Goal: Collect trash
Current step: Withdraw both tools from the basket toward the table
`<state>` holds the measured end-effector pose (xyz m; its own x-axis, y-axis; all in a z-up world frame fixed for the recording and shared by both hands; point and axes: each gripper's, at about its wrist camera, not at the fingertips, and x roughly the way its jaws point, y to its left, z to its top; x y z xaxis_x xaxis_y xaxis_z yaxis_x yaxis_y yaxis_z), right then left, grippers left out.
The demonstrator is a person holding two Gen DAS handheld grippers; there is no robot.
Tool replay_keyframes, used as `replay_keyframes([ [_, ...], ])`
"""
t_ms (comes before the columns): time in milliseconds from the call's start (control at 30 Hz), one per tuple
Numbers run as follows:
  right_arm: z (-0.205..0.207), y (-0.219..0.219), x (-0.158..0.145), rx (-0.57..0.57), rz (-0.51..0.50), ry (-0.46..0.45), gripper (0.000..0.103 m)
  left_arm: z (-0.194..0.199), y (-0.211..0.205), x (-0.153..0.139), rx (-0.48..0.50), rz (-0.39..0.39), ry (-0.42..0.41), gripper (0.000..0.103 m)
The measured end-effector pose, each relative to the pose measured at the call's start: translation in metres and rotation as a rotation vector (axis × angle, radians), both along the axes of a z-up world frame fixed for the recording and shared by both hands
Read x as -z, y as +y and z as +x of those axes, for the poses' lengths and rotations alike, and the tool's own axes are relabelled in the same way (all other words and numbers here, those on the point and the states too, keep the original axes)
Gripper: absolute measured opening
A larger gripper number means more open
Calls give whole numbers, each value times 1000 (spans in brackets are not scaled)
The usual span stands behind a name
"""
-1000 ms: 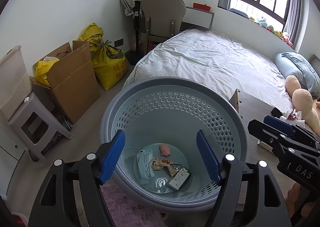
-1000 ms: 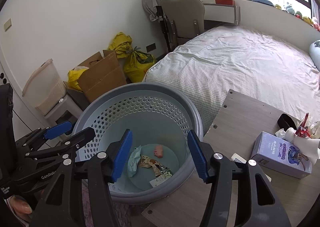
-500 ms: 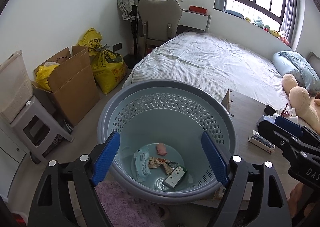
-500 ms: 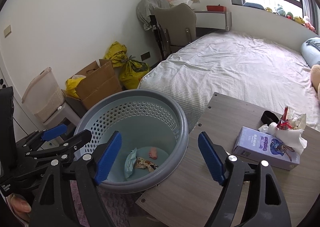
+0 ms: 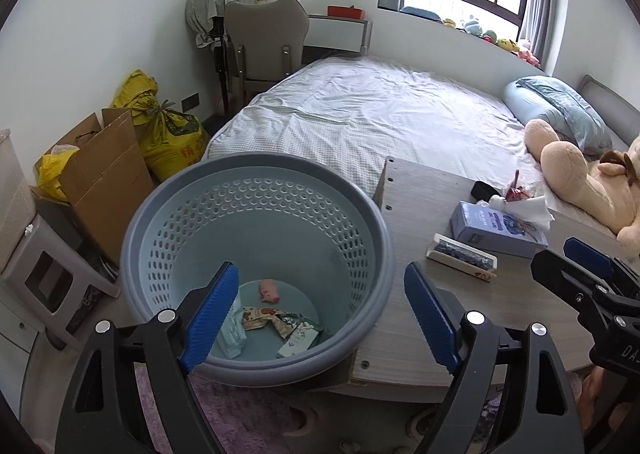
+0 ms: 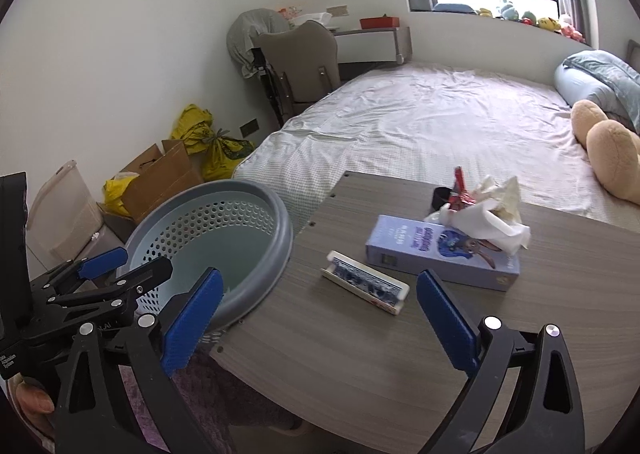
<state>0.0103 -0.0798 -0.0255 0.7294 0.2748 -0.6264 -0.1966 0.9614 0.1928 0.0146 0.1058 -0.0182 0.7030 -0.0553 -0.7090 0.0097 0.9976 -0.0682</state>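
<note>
A grey-blue perforated basket (image 5: 256, 170) stands on the floor against the wooden table (image 5: 420, 222). In it lie a small pink item (image 5: 269, 291), crumpled wrappers (image 5: 276, 324) and a pale blue packet (image 5: 232, 334). My left gripper (image 5: 321, 267) hangs open over the basket's near right rim, with nothing between its pads. My right gripper (image 6: 320, 275) is over the table (image 6: 360, 354), its jaws opening and empty. Ahead of it lie a small white patterned tray (image 6: 366, 288), a blue tissue box (image 6: 440, 254), and crumpled tissue with a red wrapper (image 6: 488, 210).
A bed (image 5: 380, 122) runs behind the table, with a plush bear (image 5: 580, 174) at its right. A cardboard box (image 5: 104, 174), yellow bags (image 5: 168, 134) and a plastic stool (image 5: 44, 274) stand left of the basket. A purple rug (image 5: 240, 414) lies below.
Both views have swung right, from over the basket towards the table. The right gripper's jaws have spread much wider. The left jaws have widened a little.
</note>
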Motion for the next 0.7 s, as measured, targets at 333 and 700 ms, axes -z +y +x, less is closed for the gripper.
replay_keyframes([
  [333,-23,-74,11,150,24,21,96,3,-59,9,130,-11,34,83],
  [700,-34,-123,22,228,65,12,97,20,-120,27,227,24,79,84],
])
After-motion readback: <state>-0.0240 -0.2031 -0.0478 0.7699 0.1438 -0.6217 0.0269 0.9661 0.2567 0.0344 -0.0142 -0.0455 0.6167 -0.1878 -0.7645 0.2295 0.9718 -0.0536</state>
